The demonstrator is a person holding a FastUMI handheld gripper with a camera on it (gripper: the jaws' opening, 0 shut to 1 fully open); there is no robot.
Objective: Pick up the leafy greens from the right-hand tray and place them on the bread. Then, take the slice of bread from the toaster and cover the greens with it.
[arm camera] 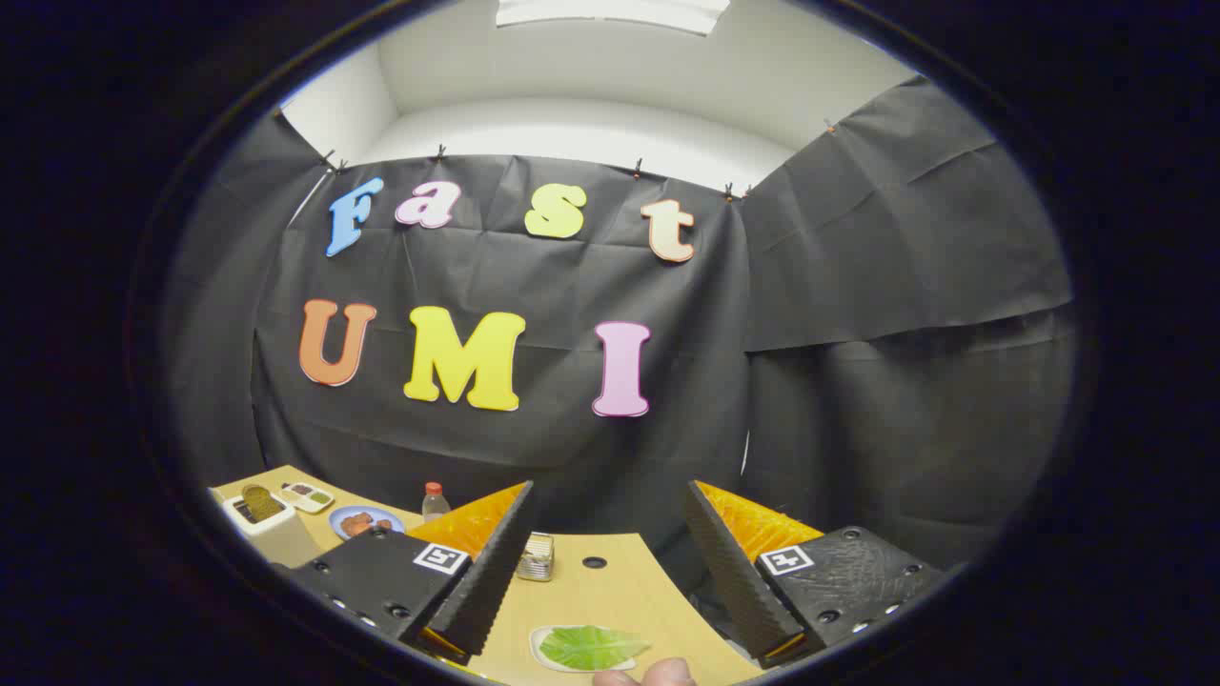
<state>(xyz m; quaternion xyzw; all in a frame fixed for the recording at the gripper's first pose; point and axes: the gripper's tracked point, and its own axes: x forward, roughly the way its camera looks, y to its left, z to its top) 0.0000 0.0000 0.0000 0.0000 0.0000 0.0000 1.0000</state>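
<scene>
On the bench [610,595]: a pale wooden top runs from the left side of the booth toward the gripper, with a small dark round hole [594,562] in it just beyond the fingers.
Gripper [605,562]: fingers spread wide apart, nothing between them and nothing held; the ridged black pads [491,572] face each other over bare wood.
Leafy greens [591,647]: a flat green leaf lying on a small white tray [544,655], below the gap between the fingers, closer to the left finger, touched by neither.
Person: fingertips [648,675] show just beside the tray's near right edge.
Toaster [262,524]: a cream box far off to the left of the bench, with a brown slice of bread [255,499] standing upright out of its slot.
Blue plate [365,521]: right of the toaster, carrying brownish food too small to tell.
Small white dish [307,495]: behind the toaster, holding dark bits.
Bottle [436,500]: clear with a red cap, upright behind the left finger.
Small metal holder [536,557]: just beside the left finger's tip.
</scene>
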